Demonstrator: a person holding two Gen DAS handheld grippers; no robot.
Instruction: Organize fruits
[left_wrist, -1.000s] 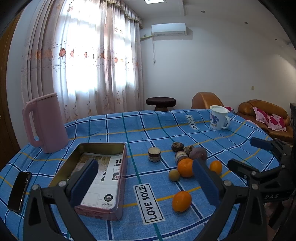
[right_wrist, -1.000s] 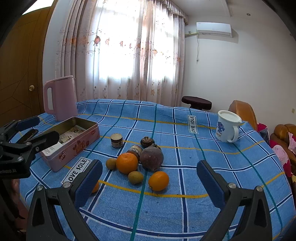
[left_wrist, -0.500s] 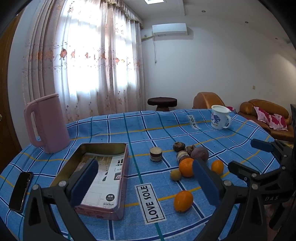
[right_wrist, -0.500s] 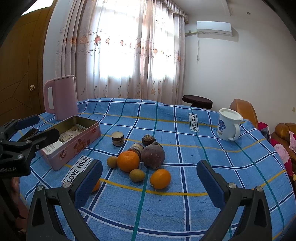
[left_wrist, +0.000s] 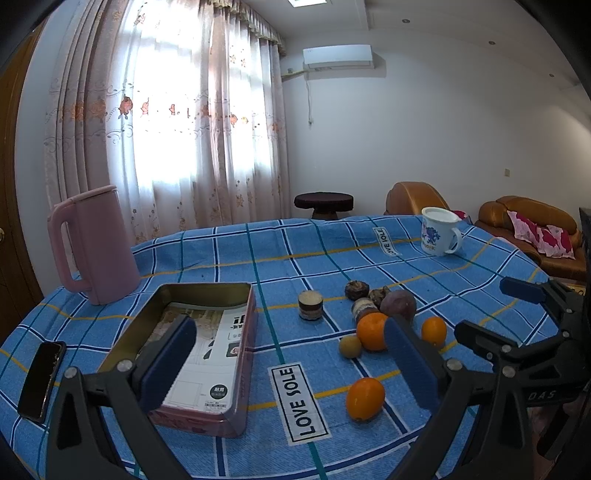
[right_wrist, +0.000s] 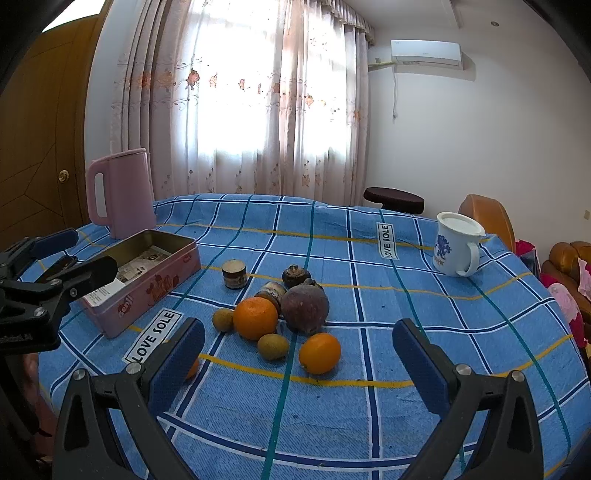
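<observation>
A cluster of fruit lies mid-table: a large orange (right_wrist: 255, 318), a smaller orange (right_wrist: 319, 353), a dark purple fruit (right_wrist: 305, 305), two small green-brown fruits (right_wrist: 273, 346) and a mangosteen (right_wrist: 296, 275). Another orange (left_wrist: 365, 398) lies apart, nearer the left gripper. An open pink tin box (left_wrist: 207, 347) with papers inside stands on the left. My left gripper (left_wrist: 288, 363) is open above the table edge, empty. My right gripper (right_wrist: 297, 363) is open too, just short of the fruit, holding nothing.
A pink kettle (left_wrist: 94, 243) stands behind the tin. A white mug (right_wrist: 456, 243) is at the far right, a small jar (right_wrist: 233, 273) near the fruit, and a phone (left_wrist: 41, 380) at the left table edge. Sofas and a stool stand beyond the table.
Both grippers have edged slightly toward the table, so the fruit and tin look a little closer. Both stay open; nothing on the table has moved.
</observation>
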